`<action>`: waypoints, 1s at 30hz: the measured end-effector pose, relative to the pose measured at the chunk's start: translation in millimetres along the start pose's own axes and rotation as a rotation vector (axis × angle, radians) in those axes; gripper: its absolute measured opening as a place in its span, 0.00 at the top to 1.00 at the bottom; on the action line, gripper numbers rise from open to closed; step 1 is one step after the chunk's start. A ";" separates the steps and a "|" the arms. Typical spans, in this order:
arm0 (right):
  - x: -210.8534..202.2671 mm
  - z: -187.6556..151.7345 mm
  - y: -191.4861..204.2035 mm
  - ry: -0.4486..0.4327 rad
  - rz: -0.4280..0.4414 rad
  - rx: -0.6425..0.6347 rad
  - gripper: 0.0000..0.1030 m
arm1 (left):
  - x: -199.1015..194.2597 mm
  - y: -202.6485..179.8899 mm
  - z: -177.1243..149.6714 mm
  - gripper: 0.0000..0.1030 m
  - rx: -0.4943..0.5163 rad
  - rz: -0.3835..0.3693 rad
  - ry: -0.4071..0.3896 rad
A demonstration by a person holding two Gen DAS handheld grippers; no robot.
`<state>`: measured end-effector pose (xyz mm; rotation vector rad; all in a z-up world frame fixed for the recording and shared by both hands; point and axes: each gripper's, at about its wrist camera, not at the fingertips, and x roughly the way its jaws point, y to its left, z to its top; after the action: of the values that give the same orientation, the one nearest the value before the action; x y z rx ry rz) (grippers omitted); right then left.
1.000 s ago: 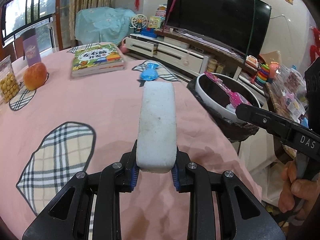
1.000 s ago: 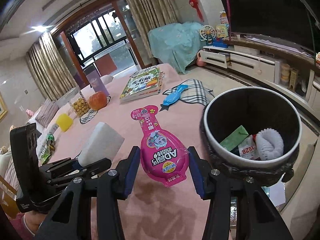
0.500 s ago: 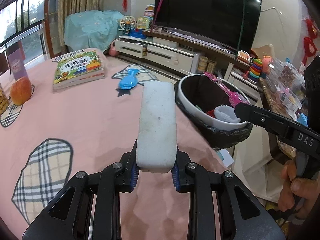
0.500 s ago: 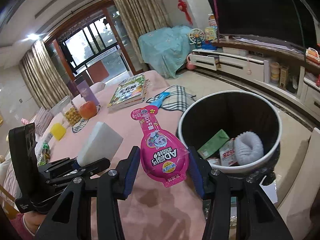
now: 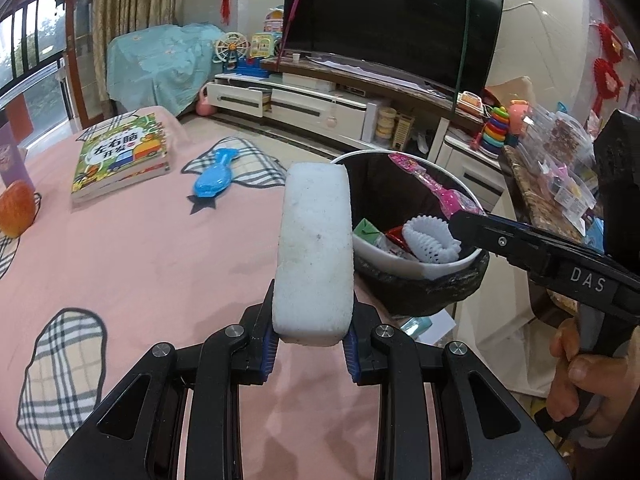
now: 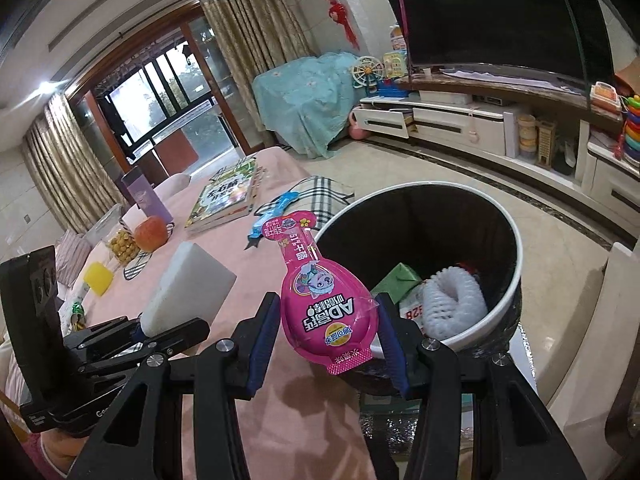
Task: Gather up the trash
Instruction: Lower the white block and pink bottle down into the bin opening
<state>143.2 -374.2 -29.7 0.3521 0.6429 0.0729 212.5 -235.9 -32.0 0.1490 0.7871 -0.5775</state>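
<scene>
My left gripper (image 5: 311,347) is shut on a white foam block (image 5: 316,248) that sticks up over the pink table, just left of the trash bin (image 5: 424,268). The block also shows in the right wrist view (image 6: 188,284). My right gripper (image 6: 326,340) is shut on a pink snack wrapper (image 6: 320,300) and holds it at the near left rim of the bin (image 6: 516,264). In the left wrist view the wrapper (image 5: 428,184) hangs over the bin's opening. The bin holds a white foam net (image 6: 452,296), a green carton (image 6: 396,280) and other scraps.
On the pink tablecloth (image 5: 140,256) lie a picture book (image 5: 120,156), a blue fish-shaped toy (image 5: 212,182) and an orange fruit (image 5: 16,210). A TV stand (image 5: 320,104) and toys stand behind. A cluttered shelf (image 5: 560,184) is right of the bin.
Both grippers have moved towards the bin with their loads. The bin now looks nearer and larger, and the wrapper has come over its rim.
</scene>
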 end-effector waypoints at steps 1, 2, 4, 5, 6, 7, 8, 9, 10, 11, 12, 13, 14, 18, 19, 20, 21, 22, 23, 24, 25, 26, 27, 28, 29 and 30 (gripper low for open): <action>0.1 0.6 -1.3 0.001 -0.002 0.001 0.52 | 1.3 -1.5 1.6 0.76 0.002 -0.002 0.000; 0.5 1.7 -3.2 0.002 -0.005 0.003 0.52 | 2.4 -2.7 3.1 0.76 0.004 -0.004 0.000; 0.8 4.0 -6.6 0.002 -0.009 0.004 0.52 | 4.9 -5.2 6.6 0.76 0.009 -0.006 0.000; 0.9 5.4 -8.3 0.002 -0.014 0.004 0.52 | 5.6 -6.3 8.2 0.76 0.011 -0.007 0.000; 1.1 6.2 -9.5 0.003 -0.017 0.004 0.52 | 6.5 -7.5 9.9 0.76 0.012 -0.009 -0.001; 1.5 7.0 -11.0 0.003 -0.018 0.006 0.52 | 7.2 -8.5 10.8 0.76 0.013 -0.009 -0.001; 2.1 8.2 -12.7 0.004 -0.019 0.008 0.52 | 8.3 -9.7 12.4 0.76 0.015 -0.010 -0.001; 2.5 9.3 -14.3 0.004 -0.022 0.010 0.52 | 9.0 -10.9 13.9 0.76 0.017 -0.012 -0.001; 2.8 10.4 -16.1 0.004 -0.024 0.010 0.52 | 10.2 -12.9 15.6 0.76 0.022 -0.013 -0.002; 2.7 11.4 -18.0 0.004 -0.027 0.012 0.52 | 10.7 -13.8 16.5 0.76 0.025 -0.013 -0.003; 3.5 11.6 -17.9 0.004 -0.029 0.013 0.52 | 11.9 -16.0 17.9 0.76 0.028 -0.013 -0.002; 3.5 12.4 -19.1 0.004 -0.031 0.016 0.52 | 13.0 -17.4 19.0 0.76 0.030 -0.016 -0.001; 3.5 13.0 -21.0 0.004 -0.033 0.018 0.52 | 14.0 -19.0 20.1 0.76 0.032 -0.017 0.000; 3.5 15.7 -27.4 0.004 -0.040 0.027 0.52 | 16.3 -23.1 22.9 0.76 0.041 -0.021 0.001; 3.3 16.0 -28.5 0.003 -0.042 0.028 0.52 | 17.4 -24.3 23.5 0.76 0.043 -0.022 0.002; 3.1 16.3 -29.6 0.003 -0.044 0.029 0.52 | 18.4 -25.2 24.0 0.76 0.044 -0.022 0.004; 3.2 16.2 -30.3 0.003 -0.046 0.030 0.52 | 19.4 -25.7 24.8 0.76 0.045 -0.023 0.004; 3.6 16.7 -31.9 0.004 -0.048 0.032 0.52 | 20.0 -26.8 25.7 0.76 0.047 -0.024 0.005; 3.7 16.9 -33.3 0.004 -0.049 0.034 0.52 | 20.7 -27.4 26.5 0.76 0.049 -0.024 0.005; 3.9 17.2 -35.1 0.005 -0.051 0.037 0.52 | 21.2 -28.3 27.3 0.76 0.050 -0.025 0.005; 3.9 17.5 -36.4 0.005 -0.052 0.039 0.52 | 22.0 -29.4 28.5 0.76 0.052 -0.026 0.006; 3.6 17.8 -37.9 0.004 -0.054 0.041 0.52 | 22.5 -30.5 29.7 0.76 0.054 -0.028 0.005; 3.0 18.9 -41.0 0.004 -0.055 0.041 0.52 | 23.1 -31.8 30.9 0.76 0.057 -0.028 0.005; 2.4 19.2 -42.0 0.004 -0.057 0.042 0.52 | 23.8 -33.8 32.2 0.76 0.062 -0.029 0.005; 2.0 19.5 -42.9 0.004 -0.060 0.042 0.52 | 24.7 -35.7 33.7 0.76 0.066 -0.030 0.004; 2.0 19.8 -44.1 0.004 -0.062 0.042 0.52 | 25.4 -37.4 34.9 0.76 0.069 -0.030 0.004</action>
<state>154.8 -421.1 -31.3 0.3724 0.6598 0.0006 228.3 -289.9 -22.2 0.2020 0.7745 -0.6337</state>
